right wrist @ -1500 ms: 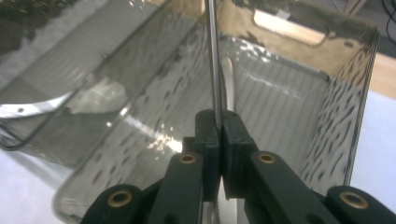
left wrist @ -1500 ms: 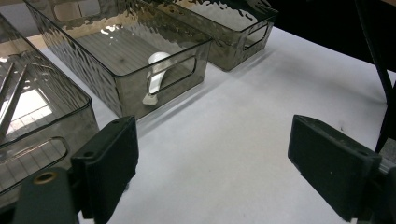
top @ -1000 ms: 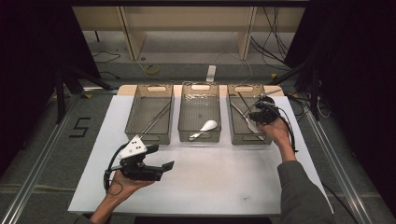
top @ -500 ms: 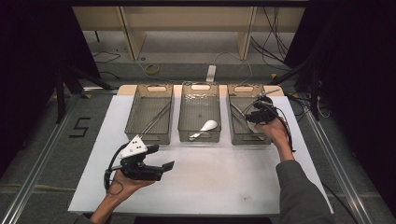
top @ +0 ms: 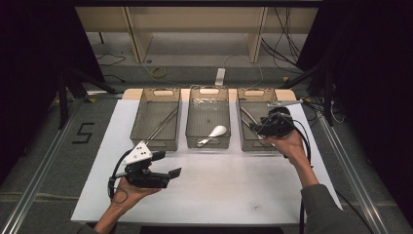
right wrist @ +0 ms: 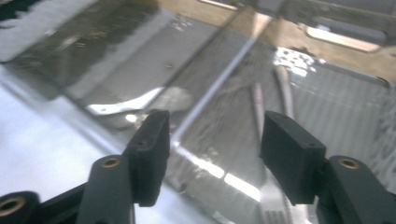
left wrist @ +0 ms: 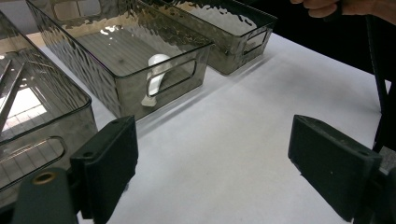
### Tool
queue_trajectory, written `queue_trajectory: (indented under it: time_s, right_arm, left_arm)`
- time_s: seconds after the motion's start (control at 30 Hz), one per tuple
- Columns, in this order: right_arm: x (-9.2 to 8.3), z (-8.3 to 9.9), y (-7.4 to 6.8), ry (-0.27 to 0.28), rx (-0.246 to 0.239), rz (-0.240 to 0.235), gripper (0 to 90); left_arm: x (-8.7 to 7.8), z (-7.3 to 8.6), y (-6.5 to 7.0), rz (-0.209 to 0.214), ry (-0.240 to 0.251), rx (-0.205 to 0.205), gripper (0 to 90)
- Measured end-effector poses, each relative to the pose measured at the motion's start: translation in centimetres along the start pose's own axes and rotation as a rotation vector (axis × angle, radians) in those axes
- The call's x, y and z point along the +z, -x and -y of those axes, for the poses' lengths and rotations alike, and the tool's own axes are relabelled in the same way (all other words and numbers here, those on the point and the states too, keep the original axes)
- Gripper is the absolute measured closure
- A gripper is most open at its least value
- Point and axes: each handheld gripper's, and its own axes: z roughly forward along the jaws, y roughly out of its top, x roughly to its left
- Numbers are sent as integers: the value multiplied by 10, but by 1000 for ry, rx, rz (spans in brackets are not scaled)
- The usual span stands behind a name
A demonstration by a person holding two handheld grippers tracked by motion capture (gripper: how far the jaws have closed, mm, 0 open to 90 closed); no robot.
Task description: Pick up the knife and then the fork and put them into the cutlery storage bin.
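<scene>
Here the right hand-held gripper, just opening, hovers over the right bin.

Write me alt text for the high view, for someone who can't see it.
A person's right gripper, open, hovers over the right bin of three clear bins on a white table. The middle bin holds a white spoon; the left gripper rests open nearer the person.

A white-topped rectangular table with a bare wooden strip along its far edge carries three clear smoked-plastic rectangular bins side by side along that far edge: the left bin toward the far-left corner, the middle bin at the centre, the right bin toward the far-right corner.
</scene>
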Motion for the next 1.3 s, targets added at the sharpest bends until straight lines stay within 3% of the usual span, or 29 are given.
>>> queue_trajectory:
  time_s: [0.43, 0.87, 1.3]
  right_arm:
    - [-24, 20, -38, 71, -30, -87, 233]
    - [-39, 53, -54, 152, -9, -142, 222]
    - [-51, 81, -68, 185, -19, -173, 211]
  left_arm:
    - [0, 0, -1, 4, 6, -8, 156]
    - [0, 0, -1, 12, 9, -16, 156]
    - [1, 1, -3, 38, 2, -37, 156]
